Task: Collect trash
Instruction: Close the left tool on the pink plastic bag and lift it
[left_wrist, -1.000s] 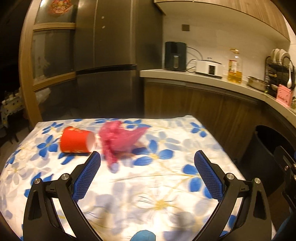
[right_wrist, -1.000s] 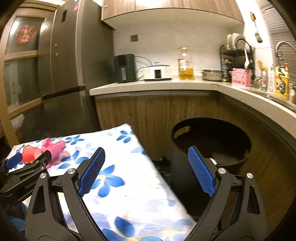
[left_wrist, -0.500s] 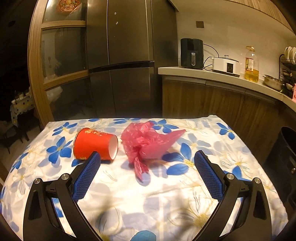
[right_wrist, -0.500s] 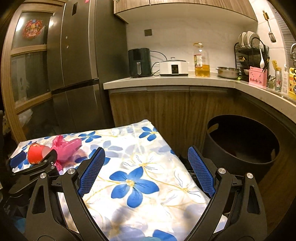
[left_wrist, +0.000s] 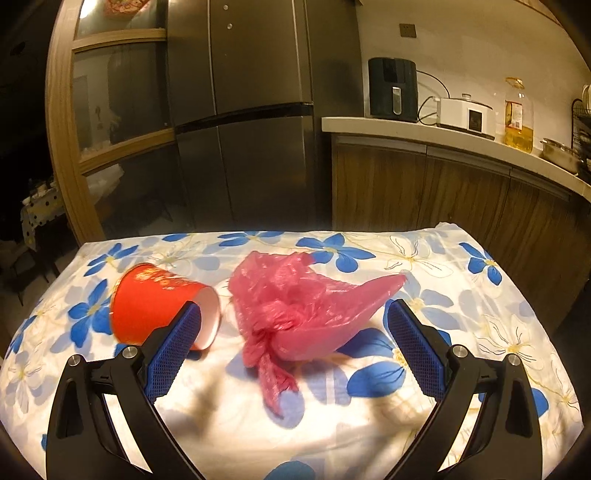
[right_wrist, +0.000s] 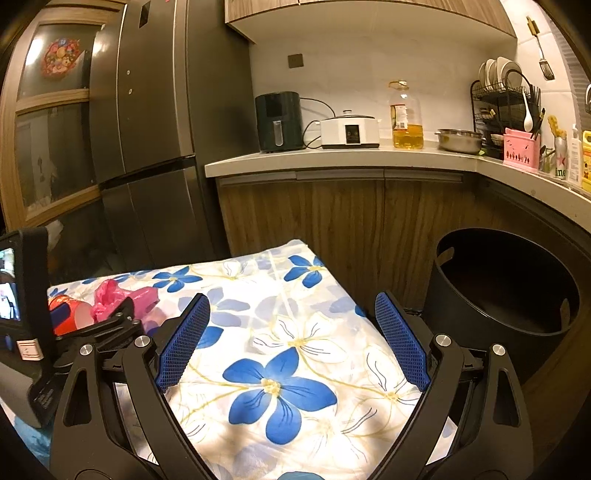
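Observation:
A crumpled pink plastic bag (left_wrist: 299, 310) lies on the flowered tablecloth (left_wrist: 480, 295). A red paper cup (left_wrist: 155, 306) lies on its side just left of it. My left gripper (left_wrist: 293, 339) is open, its fingers on either side of the bag, empty. In the right wrist view the bag (right_wrist: 122, 299) and cup (right_wrist: 70, 314) show far left behind the left gripper (right_wrist: 92, 321). My right gripper (right_wrist: 291, 332) is open and empty above the cloth's right part. A dark round bin (right_wrist: 506, 288) stands on the floor to the right of the table.
A tall dark fridge (left_wrist: 251, 110) stands behind the table. A wooden cabinet with a counter (right_wrist: 351, 158) carries an air fryer, a cooker, an oil bottle, a metal bowl and a dish rack. The table's right edge (right_wrist: 351, 295) lies next to the bin.
The left gripper has moved forward to the bag, which now lies between its open fingers. The right gripper has swung left, from over the bin's side to above the table.

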